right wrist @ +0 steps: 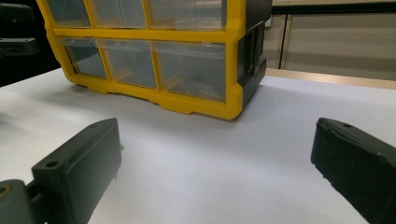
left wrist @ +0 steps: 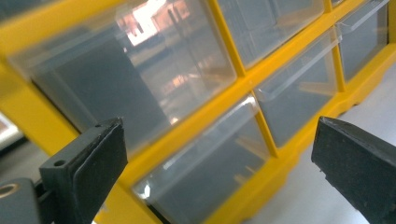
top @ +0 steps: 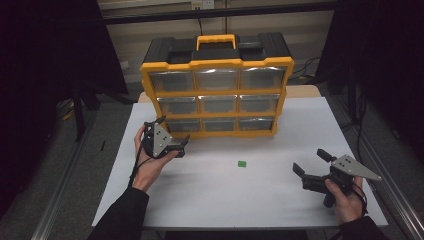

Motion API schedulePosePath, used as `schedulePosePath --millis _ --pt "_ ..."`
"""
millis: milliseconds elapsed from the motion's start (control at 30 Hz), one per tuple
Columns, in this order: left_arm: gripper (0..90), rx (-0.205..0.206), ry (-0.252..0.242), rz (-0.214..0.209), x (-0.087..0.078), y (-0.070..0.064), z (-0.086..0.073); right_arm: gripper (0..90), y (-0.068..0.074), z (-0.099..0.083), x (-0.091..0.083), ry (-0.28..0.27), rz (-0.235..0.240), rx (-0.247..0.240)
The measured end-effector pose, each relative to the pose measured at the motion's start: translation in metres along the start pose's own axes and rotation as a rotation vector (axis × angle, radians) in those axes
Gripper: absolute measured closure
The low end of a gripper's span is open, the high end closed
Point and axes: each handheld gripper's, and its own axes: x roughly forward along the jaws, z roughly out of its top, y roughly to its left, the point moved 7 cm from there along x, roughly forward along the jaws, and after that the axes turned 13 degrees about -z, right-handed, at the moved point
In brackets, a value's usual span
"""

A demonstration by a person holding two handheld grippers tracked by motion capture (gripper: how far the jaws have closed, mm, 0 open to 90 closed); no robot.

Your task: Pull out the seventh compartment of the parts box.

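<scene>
Black jaws of left gripper (top: 173, 134) stand wide apart, nothing betw. them, held at the lower-left corner of the drawer cabinet (top: 217, 95), roughly 10 o'clock from table centre. Left gripper view: jaws frame the clear drawers (left wrist: 205, 163) of the yellow frame, v. close, not touching as far as can be seen. Left hand (top: 150, 160) wraps the grip from below.

Right gripper (top: 311, 162) at approx. 4 o'clock on the white table (top: 280, 200), jaws also spread wide, empty, pointing toward 10 o'clock. Right hand (top: 347, 197) holds it low over the surface; well apart from cabinet.

Cabinet: yellow/black, 3x3 clear drawers, handle on top, upright at 12 o'clock on table. Small green piece (top: 242, 163) lies on table near centre, betw. the two grippers, apart from both.
</scene>
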Motion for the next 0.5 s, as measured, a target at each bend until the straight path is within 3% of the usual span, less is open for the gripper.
schedulePosePath --millis 67,300,500 --pt "3.7 0.010 0.008 0.006 0.001 0.001 0.001 1.3 0.000 0.000 0.000 0.000 0.000 -0.001" --pt "4.1 0.138 0.025 0.025 0.005 0.007 0.009 1.3 0.000 0.000 0.000 -0.002 -0.001 -0.005" --pt "3.8 0.200 0.056 0.037 0.010 0.008 0.012 1.3 0.000 0.000 0.000 0.001 0.001 0.000"
